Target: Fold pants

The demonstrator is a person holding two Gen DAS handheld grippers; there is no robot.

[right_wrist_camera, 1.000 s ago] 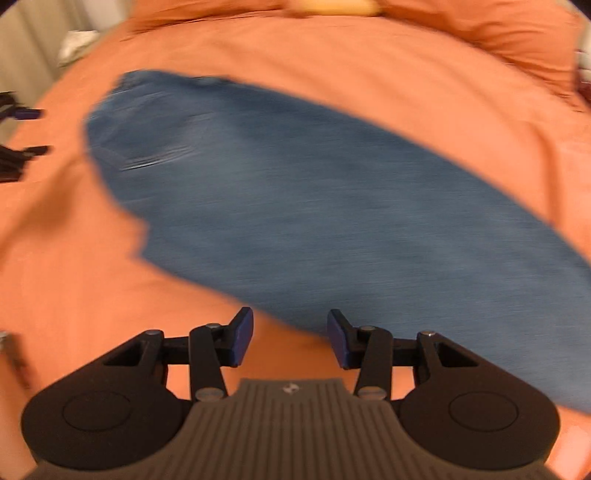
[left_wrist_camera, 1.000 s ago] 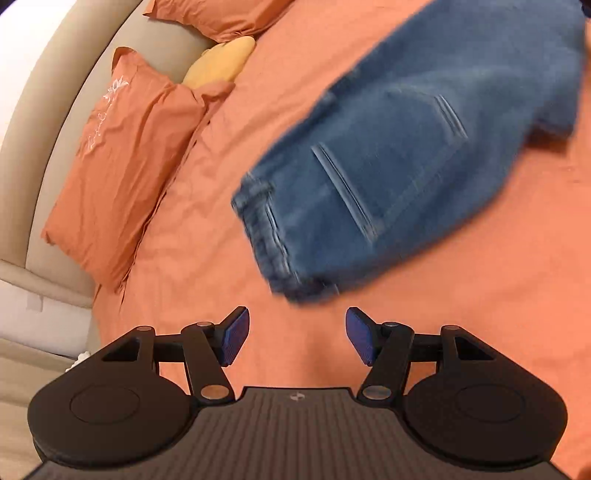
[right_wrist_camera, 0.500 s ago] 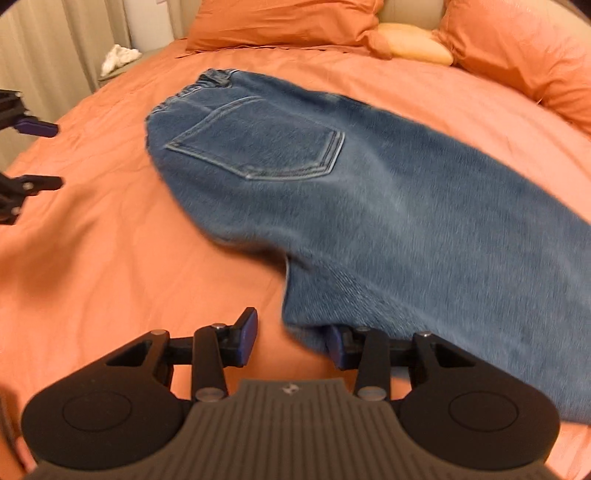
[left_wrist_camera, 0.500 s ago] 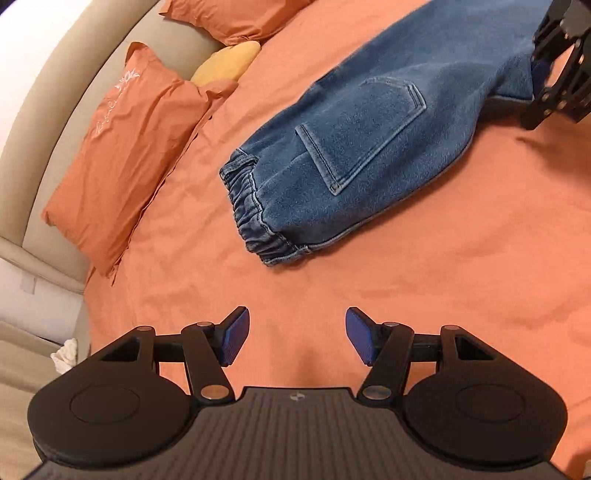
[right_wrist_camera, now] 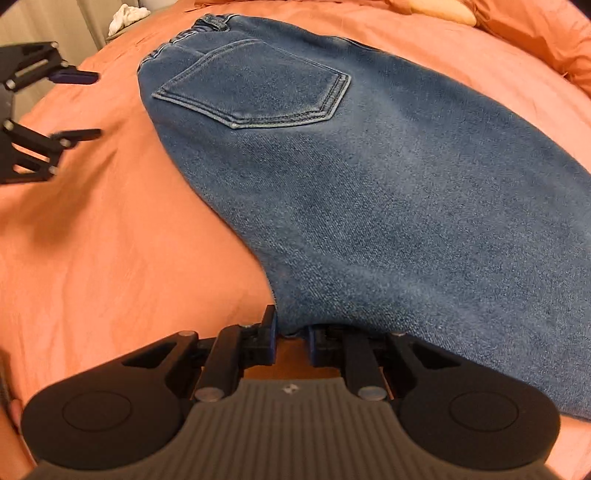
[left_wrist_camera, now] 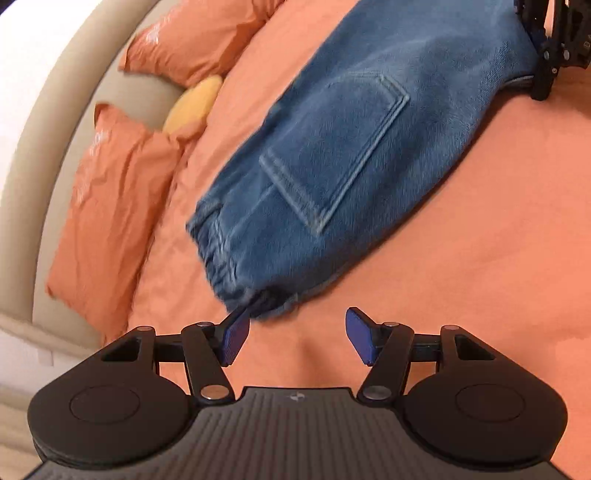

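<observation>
Blue denim pants [left_wrist_camera: 332,155] lie folded lengthwise on the orange bed sheet [left_wrist_camera: 461,295], back pocket up, and fill the right wrist view [right_wrist_camera: 369,184]. My left gripper [left_wrist_camera: 293,338] is open, its jaws wide apart just short of the elastic waistband corner [left_wrist_camera: 255,299]. My right gripper [right_wrist_camera: 291,334] is shut on the pants' crotch edge, the denim pinched between its pads. The right gripper also shows in the left wrist view [left_wrist_camera: 550,48] at the top right. The left gripper shows in the right wrist view [right_wrist_camera: 74,103] at the left, open.
Orange pillows [left_wrist_camera: 110,206] and a yellow cushion [left_wrist_camera: 192,107] lie against the beige headboard [left_wrist_camera: 48,103] at the left. A white crumpled cloth [right_wrist_camera: 127,14] sits beyond the bed's far edge. The sheet [right_wrist_camera: 110,258] spreads left of the pants.
My right gripper has closed onto the crotch edge of the pants. My left gripper has moved closer to the waistband corner and stays open.
</observation>
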